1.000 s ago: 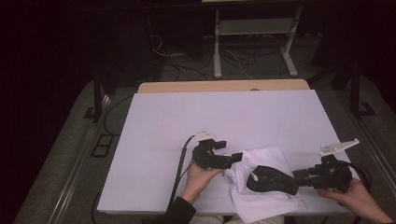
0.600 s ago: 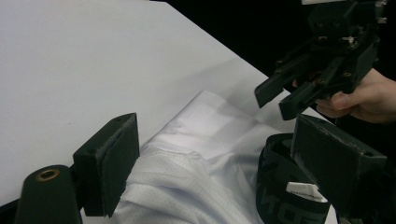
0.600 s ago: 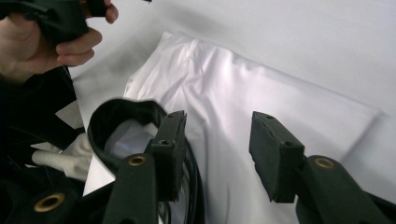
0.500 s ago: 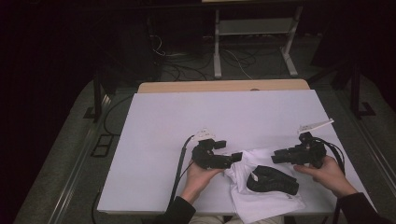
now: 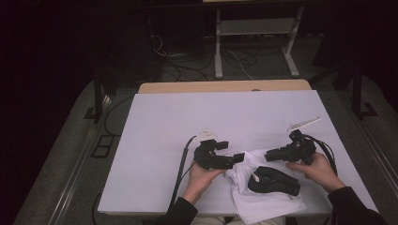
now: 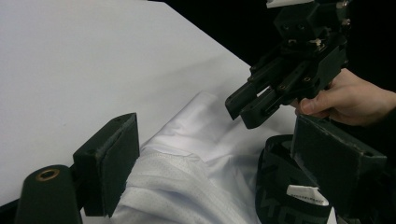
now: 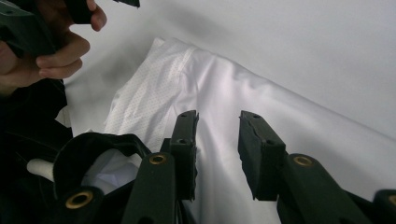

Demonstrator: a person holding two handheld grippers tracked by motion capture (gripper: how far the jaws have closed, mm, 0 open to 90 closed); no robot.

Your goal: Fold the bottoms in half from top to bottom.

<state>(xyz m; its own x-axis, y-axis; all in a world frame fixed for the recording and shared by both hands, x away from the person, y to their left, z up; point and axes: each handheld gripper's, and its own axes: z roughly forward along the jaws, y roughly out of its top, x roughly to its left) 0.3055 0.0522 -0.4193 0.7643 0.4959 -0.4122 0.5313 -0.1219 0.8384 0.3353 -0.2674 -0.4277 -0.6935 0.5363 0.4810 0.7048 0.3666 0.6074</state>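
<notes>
Both grippers hovered over the white garment [image 5: 263, 197] at the table's [image 5: 187, 122] near edge, probably to spread it: left gripper [image 5: 238, 157] gaping, right gripper [image 5: 269, 156] slightly parted, nothing gripped.

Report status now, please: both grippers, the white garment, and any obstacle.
Left gripper open, jaws around white garment edge. Right gripper open, above garment, holding nothing. Black collar lies on top of it. Nothing blocking.
</notes>
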